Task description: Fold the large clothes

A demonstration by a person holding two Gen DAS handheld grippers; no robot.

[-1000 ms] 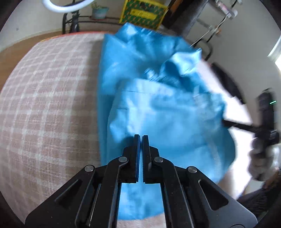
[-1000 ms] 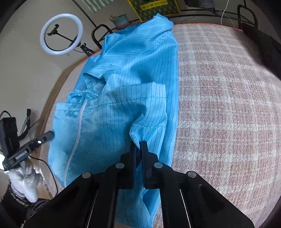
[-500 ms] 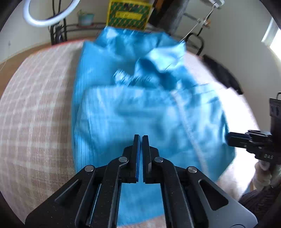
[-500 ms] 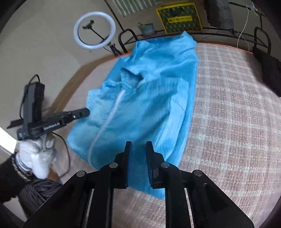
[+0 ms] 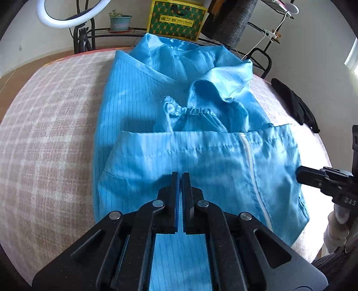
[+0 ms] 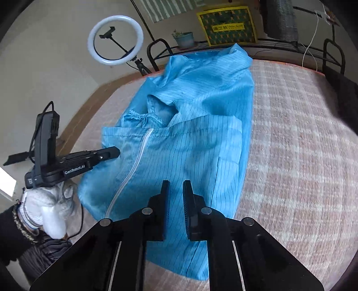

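A blue pinstriped garment (image 5: pixel 197 143) with a white zipper (image 5: pixel 251 165) lies on the plaid bed cover, its near part folded up over the rest; it also shows in the right wrist view (image 6: pixel 190 143). My left gripper (image 5: pixel 180 176) hovers above the folded near part with its jaws nearly closed and nothing between them. In the right wrist view it (image 6: pixel 111 153) sits at the garment's left edge. My right gripper (image 6: pixel 175 185) is slightly open and empty above the near hem. In the left wrist view it (image 5: pixel 301 175) is at the garment's right edge.
The pink and white plaid bed cover (image 5: pixel 49 143) spreads to both sides (image 6: pixel 302 156). A ring light (image 6: pixel 115 40), potted plant (image 5: pixel 118 21), yellow-green box (image 5: pixel 176 20) and black metal rack (image 6: pixel 313 51) stand behind. A black cloth (image 5: pixel 295 103) lies at the right.
The right gripper let go of the garment's edge, opened slightly and drew back. The left gripper pulled back from the cloth. The folded part now lies flat.
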